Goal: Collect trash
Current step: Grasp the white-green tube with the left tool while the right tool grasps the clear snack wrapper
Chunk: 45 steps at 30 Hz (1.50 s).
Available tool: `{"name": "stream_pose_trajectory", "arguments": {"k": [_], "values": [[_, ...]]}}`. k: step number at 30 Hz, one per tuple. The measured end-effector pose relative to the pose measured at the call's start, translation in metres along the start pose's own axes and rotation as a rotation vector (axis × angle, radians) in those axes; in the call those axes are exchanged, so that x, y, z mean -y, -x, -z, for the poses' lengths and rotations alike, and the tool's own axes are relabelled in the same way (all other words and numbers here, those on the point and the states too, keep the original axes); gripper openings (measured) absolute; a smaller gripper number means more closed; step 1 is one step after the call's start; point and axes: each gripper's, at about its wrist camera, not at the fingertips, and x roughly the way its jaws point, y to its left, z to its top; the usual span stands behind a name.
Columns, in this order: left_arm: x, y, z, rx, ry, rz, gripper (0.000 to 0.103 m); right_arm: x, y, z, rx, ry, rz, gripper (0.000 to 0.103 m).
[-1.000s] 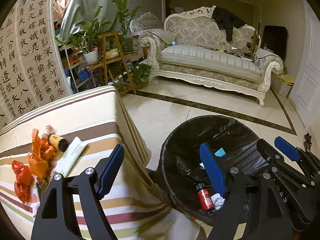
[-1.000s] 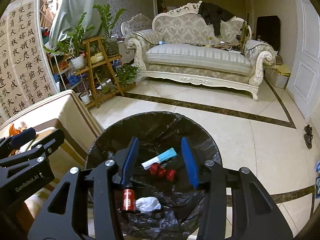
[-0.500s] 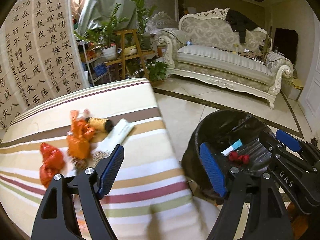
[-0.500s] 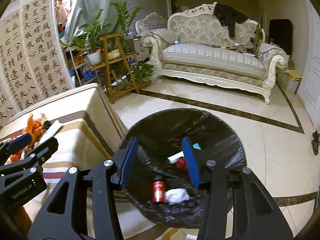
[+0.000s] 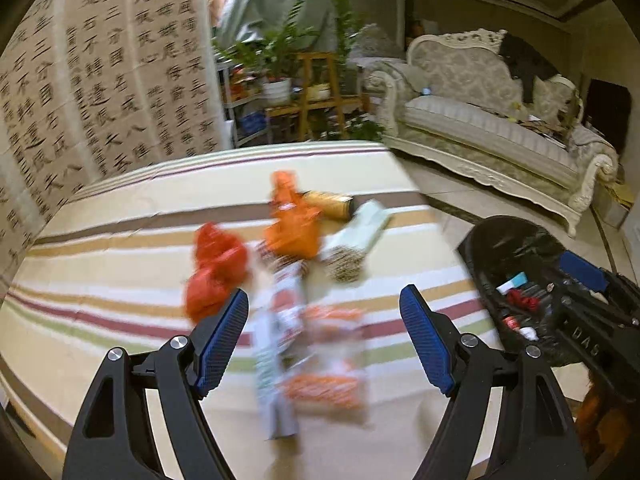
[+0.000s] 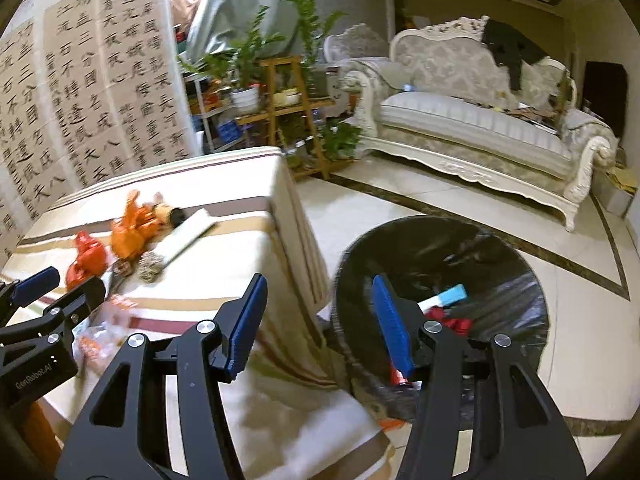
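Observation:
On the striped tablecloth [image 5: 120, 240] lies a pile of trash: a red bag [image 5: 218, 268], an orange bag [image 5: 292, 220], a brown cylinder [image 5: 330, 204], a pale packet [image 5: 360, 236] and blurred snack wrappers [image 5: 320, 360]. My left gripper [image 5: 324, 308] hangs open above the wrappers, touching nothing. To the right of the table, the black-lined bin [image 6: 440, 240] stands on the floor with a blue-white box [image 6: 444, 296] and red scraps inside. My right gripper [image 6: 319, 292] is over the gap between the table corner and the bin. Its jaws are opening with nothing between them.
The tablecloth drops off at the table's right edge [image 6: 296, 232], close to the bin. Beyond it is tiled floor [image 6: 400, 200], with a pale sofa [image 6: 472, 128] at the back. A wooden plant stand [image 6: 288, 100] and a calligraphy screen [image 6: 80, 80] stand behind the table.
Both views have swung left, from the bin toward the table. The trash pile now lies in front of my left gripper. My right jaws have widened.

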Motion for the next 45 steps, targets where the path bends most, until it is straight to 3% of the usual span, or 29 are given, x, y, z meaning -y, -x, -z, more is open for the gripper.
{"name": "stream_pose_trajectory", "arguments": {"k": [6,12,21,26,31,35,45], "values": [[-0.036,-0.001,0.017,-0.042,0.055,-0.050,0.076,-0.025,0.000,0.004,-0.017,0.034,-0.048,0.053],[-0.046,-0.009,0.029,-0.089,0.065,-0.056,0.076,-0.041,0.000,0.009,-0.028,0.062,-0.066,0.053],[-0.047,-0.017,0.030,-0.119,0.066,-0.003,0.071,-0.052,0.001,0.012,-0.037,0.083,-0.080,0.053],[-0.048,-0.020,0.034,-0.148,0.059,0.025,0.050,-0.056,0.002,0.012,-0.038,0.089,-0.086,0.053],[-0.049,-0.017,0.038,-0.151,0.054,0.056,0.023,-0.062,0.002,0.014,-0.044,0.100,-0.096,0.054],[-0.048,-0.013,0.040,-0.143,0.033,0.062,0.014,-0.069,0.003,0.015,-0.047,0.109,-0.112,0.054],[-0.076,0.001,0.040,-0.111,0.074,0.045,0.013,-0.104,0.002,0.021,-0.081,0.150,-0.180,0.055]]}}
